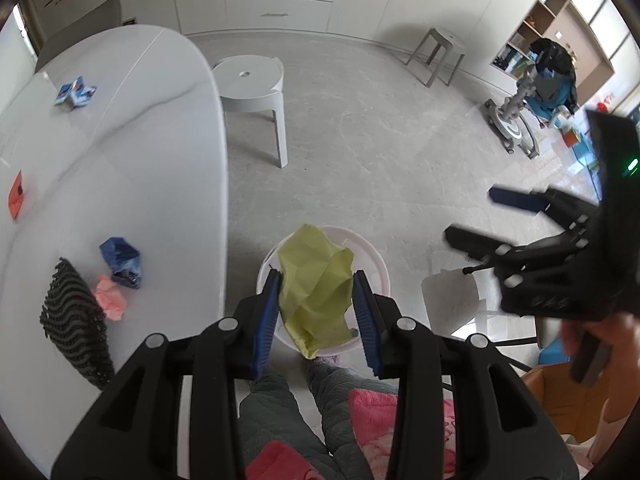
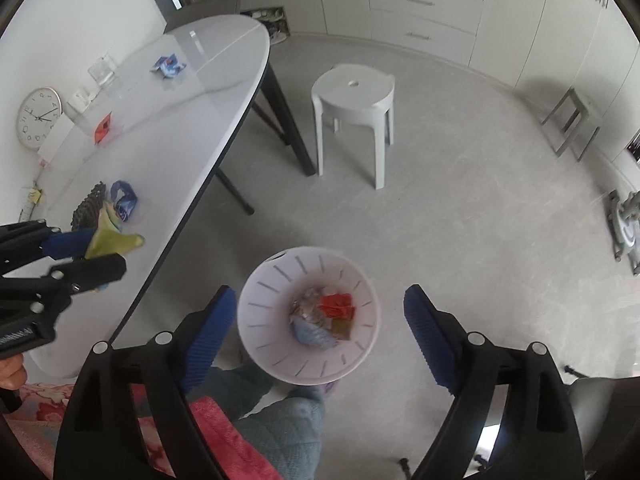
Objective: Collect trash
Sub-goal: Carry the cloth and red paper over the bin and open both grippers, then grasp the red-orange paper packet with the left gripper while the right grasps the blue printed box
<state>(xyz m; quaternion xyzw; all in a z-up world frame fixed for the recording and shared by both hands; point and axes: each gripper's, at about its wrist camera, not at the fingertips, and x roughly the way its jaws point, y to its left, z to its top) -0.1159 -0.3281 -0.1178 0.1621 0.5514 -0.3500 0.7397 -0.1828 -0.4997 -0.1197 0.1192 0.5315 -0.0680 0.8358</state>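
Left gripper (image 1: 316, 300) tipped steeply downward, blue pads (image 1: 266, 312) pressed against a crumpled yellow-green paper (image 1: 316, 292) from both sides, jaws narrowly apart. Right gripper (image 2: 320, 332) also pitched steeply down, jaws spread wide, nothing between them. A hand (image 1: 600, 344) grips the right gripper's handle at the right edge of the left wrist view. Legs in quilted trousers (image 2: 280, 420) directly under both grippers.

Only readable marks: the hour numerals 1–12 on the round wall clock (image 2: 39, 118) in the right wrist view. Printing on the blue wrappers (image 1: 75, 94) on the white table (image 1: 168, 128) is too small and blurred to read. No other text or brand legible.
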